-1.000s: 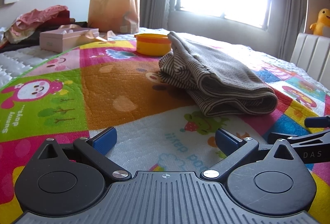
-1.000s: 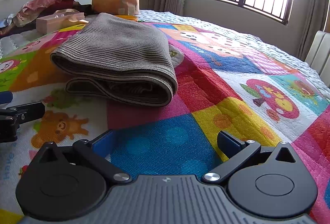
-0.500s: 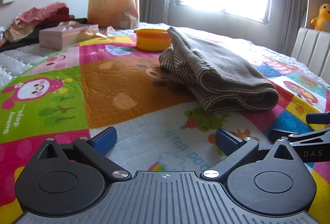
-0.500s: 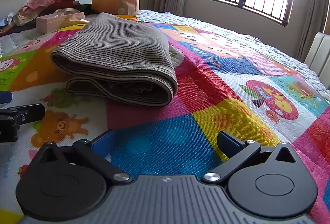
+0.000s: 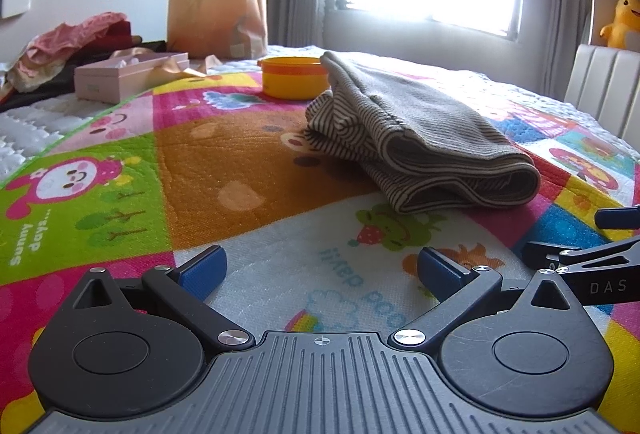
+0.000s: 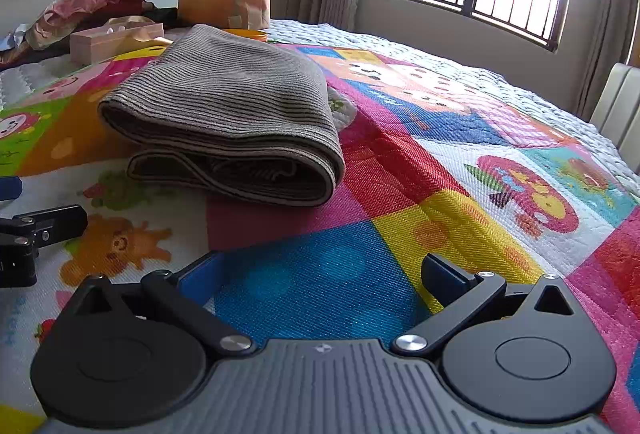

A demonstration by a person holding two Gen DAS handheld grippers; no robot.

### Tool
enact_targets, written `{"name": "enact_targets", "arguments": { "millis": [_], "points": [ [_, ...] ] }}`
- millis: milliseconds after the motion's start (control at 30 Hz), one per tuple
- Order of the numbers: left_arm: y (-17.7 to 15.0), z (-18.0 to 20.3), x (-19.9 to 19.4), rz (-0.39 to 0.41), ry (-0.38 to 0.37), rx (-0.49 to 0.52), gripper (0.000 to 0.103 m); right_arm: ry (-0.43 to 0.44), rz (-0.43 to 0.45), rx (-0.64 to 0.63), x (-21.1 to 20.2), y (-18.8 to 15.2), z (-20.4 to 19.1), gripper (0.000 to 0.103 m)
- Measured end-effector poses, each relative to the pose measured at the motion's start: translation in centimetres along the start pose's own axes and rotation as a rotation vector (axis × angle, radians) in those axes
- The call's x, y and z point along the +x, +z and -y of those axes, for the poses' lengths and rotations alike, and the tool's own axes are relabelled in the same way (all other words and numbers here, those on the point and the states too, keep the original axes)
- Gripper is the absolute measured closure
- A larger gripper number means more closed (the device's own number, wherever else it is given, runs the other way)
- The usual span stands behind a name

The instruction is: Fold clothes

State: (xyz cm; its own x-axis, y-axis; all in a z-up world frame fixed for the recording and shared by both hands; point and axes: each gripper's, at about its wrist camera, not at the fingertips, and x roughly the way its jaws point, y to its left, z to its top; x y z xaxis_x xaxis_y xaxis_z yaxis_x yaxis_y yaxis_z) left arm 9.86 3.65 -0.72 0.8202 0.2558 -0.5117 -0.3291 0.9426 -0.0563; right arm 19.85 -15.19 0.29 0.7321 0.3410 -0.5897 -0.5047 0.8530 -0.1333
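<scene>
- Left wrist view: your left gripper (image 5: 320, 270) has its jaws spread, holding nothing, low over the play mat (image 5: 256, 170) on the bed.
- Your right gripper (image 6: 316, 274) is likewise released.
- Centre frame, the folded striped garment (image 5: 432, 138) lies clear of both.
- It looks soft, light and floppy; pinch the rolled fold edge through all layers.
- Upper centre, a yellow tub (image 5: 294, 78) touches or nearly touches it.

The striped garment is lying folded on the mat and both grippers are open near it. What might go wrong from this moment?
1. The folded garment has loose striped layers bunched at its far end; a grip by the left gripper there might undo the fold.
2. The yellow container sits right behind it, so a push forward could knock it.
3. The right gripper is close beside the left; they might collide.
</scene>
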Motion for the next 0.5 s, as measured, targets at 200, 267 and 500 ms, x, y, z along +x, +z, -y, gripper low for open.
{"name": "enact_targets", "arguments": {
  "millis": [200, 267, 500],
  "points": [
    [0.0, -0.07, 0.0, 0.001, 0.0, 0.0, 0.0, 0.0, 0.0, -0.001, -0.01, 0.03, 0.03, 0.0],
    [-0.01, -0.05, -0.01, 0.001, 0.0, 0.0, 0.0, 0.0, 0.0, -0.001, 0.0, 0.04, 0.03, 0.0],
    [-0.03, -0.04, -0.02, 0.002, 0.0, 0.0, 0.0, -0.001, 0.0, -0.002, -0.04, 0.08, -0.01, 0.0]
  ]
}}
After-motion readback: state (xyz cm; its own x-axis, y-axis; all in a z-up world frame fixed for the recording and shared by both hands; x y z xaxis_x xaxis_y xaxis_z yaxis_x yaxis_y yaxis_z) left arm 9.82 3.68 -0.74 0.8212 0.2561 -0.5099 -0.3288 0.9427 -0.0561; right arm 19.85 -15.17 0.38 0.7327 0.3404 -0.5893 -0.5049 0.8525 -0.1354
